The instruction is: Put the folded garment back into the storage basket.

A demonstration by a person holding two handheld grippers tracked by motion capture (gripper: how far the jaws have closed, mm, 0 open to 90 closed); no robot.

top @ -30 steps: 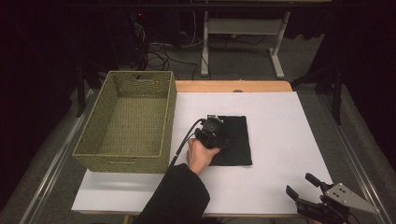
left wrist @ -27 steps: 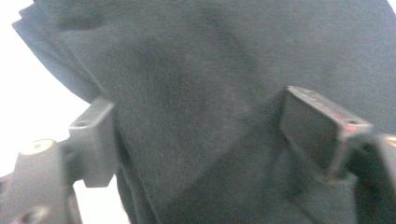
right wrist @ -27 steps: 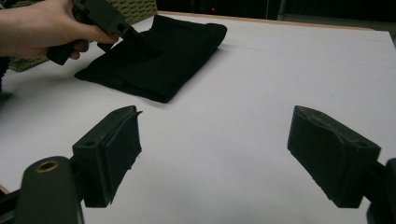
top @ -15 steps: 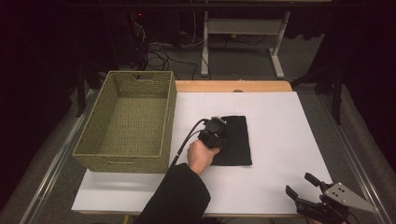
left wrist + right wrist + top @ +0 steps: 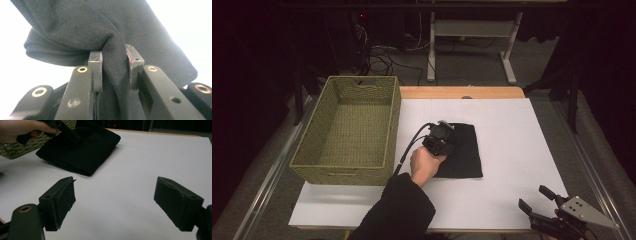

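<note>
Left edge of table (image 5: 512,125): green wicker basket (image 5: 347,130), sits along the white surface's left side, partly overhanging it. Nothing visible inside.

Just right of basket: left hand (image 5: 424,162) holds left gripper (image 5: 443,136), cable looping back toward the basket side. Gripper is down on the upper-left corner of the black cloth (image 5: 459,150).

Left gripper view confirms grip: left gripper (image 5: 113,66) jaws nearly closed, a ridge of black cloth (image 5: 100,30) bunched up and clamped between the pads (image 5: 95,65). Fabric pulls up into a fold at the pinch point; the rest drapes away onto the white surface behind.

Cloth itself: folded, roughly rectangular, lies flat on the table centre, just beside the basket's right wall but not touching it as far as the high view shows. Far corner by the gripper looks slightly raised.

Right side: right gripper (image 5: 534,200) is at the bottom-right corner of the table, well apart from the cloth, grey three-cornered plate on top. Right gripper view: right gripper (image 5: 115,202) jaws spread wide, nothing between them, bare white table under them. Pointed toward the cloth (image 5: 82,147) and the left hand (image 5: 20,130), both seen farther off at upper left, with basket (image 5: 15,148) edge behind.
</note>
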